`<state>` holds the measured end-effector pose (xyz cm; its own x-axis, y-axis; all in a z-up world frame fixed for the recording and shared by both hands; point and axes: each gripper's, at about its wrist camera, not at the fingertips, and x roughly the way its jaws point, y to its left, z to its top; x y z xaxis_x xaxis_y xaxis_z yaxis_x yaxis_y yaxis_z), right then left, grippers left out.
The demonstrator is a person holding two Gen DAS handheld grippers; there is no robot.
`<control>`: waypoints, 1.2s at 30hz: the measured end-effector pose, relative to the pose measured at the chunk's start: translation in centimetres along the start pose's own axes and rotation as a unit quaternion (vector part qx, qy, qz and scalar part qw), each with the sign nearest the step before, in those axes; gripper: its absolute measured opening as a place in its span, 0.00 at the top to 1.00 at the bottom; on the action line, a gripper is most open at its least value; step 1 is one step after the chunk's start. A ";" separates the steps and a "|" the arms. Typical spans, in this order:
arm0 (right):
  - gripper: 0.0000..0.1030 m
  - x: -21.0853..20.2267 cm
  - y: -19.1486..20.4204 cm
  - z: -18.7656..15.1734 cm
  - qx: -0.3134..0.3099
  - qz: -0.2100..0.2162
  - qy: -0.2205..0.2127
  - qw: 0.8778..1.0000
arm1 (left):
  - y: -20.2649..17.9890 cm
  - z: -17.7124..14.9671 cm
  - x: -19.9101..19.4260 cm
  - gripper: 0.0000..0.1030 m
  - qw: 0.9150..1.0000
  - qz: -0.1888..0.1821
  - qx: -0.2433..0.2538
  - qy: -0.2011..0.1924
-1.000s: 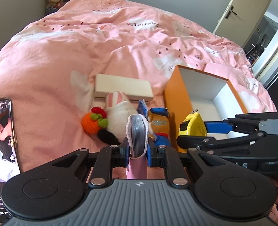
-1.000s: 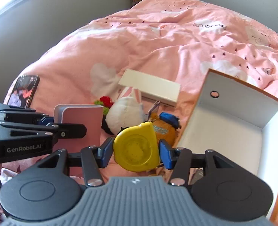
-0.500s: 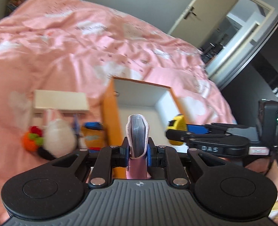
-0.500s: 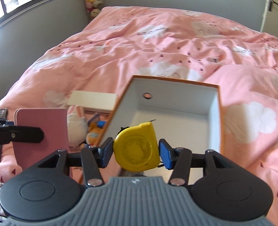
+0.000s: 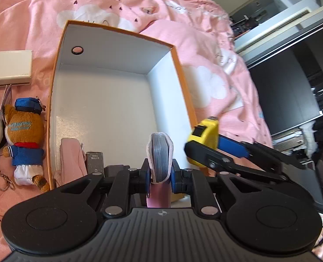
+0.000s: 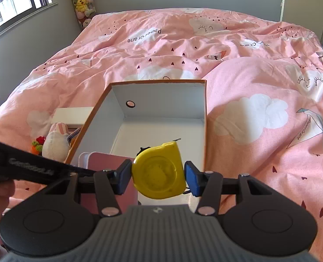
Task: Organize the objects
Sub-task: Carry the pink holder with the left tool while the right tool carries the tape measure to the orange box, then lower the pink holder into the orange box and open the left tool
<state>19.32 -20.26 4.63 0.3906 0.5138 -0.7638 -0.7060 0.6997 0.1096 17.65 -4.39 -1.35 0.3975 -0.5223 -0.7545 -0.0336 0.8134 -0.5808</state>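
Both tongs have swung from the toy pile to above the orange box (image 5: 54, 83). Left tongs (image 5: 160, 175) grip a pink notebook (image 5: 160, 155) spine-up, long axis toward 12 o'clock. Right tongs (image 6: 158, 178) clamp the yellow tape measure (image 6: 159, 172), hook pointing 1 o'clock. Drop-off seems imminent.

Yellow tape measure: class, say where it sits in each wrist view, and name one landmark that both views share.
Left wrist view: the yellow tape measure is right of centre, held in the right tool.
Right wrist view: it is at lower centre, between that tool's pads.
Shared landmark: the orange box with a white inside.
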 end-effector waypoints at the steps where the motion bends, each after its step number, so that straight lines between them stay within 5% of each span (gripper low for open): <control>1: 0.47 0.1 -0.2 0.0 -0.002 0.001 0.002 1.000 | -0.1 0.1 0.4 0.82 1.000 0.010 -0.001 0.004; 14: 0.48 2.3 -2.0 -0.2 -0.034 0.011 0.019 0.999 | -0.7 1.1 5.2 0.81 0.991 0.099 -0.004 0.084; 19: 0.48 2.4 -2.6 -0.1 -0.034 0.023 0.021 0.999 | -0.3 1.4 5.6 0.79 0.991 0.088 -0.019 0.097; 27: 0.48 2.6 -1.5 0.0 -0.095 0.023 0.046 0.994 | 0.8 1.7 5.3 0.61 0.992 0.054 -0.041 0.109; 36: 0.48 3.5 0.4 0.2 -0.232 0.019 0.093 0.968 | 0.9 2.9 3.9 0.60 0.995 0.021 0.012 0.094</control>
<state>20.50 -18.06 2.17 0.2771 0.4055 -0.8711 -0.9239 0.3616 -0.1255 21.83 -4.99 -3.96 0.2180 -0.5239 -0.8234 -0.0240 0.8406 -0.5411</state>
